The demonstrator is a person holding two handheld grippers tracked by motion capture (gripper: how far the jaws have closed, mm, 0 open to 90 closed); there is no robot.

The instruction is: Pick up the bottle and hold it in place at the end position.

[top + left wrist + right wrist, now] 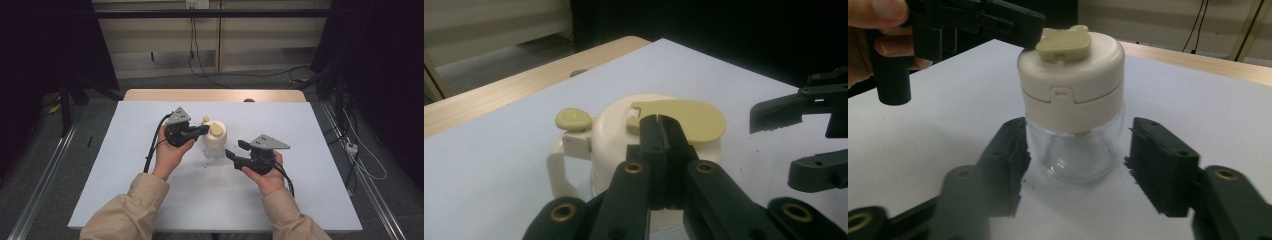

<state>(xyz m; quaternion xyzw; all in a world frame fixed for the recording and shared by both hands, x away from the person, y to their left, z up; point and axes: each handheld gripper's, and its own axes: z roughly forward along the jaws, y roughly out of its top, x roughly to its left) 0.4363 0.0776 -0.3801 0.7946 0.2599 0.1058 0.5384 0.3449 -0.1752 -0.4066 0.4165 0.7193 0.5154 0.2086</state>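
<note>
A clear glass jar (214,145) with a cream lid (1073,85) stands upright in the middle of the white table (150,190). An olive-green flap (694,119) lies on top of the lid, and a small olive knob (572,120) sticks out at one side. My left gripper (663,125) is shut with nothing between its jaws, its tip on the lid at the flap's edge. My right gripper (1080,160) is open and held low, a jaw on each side of the glass body; the pads (1155,162) sit close to the glass without visibly pressing it.
The table's wooden far edge (215,95) runs behind the jar. Dark curtains stand at both sides, and cables lie on the floor beyond. A person's hands and beige sleeves (140,210) come in from the near edge.
</note>
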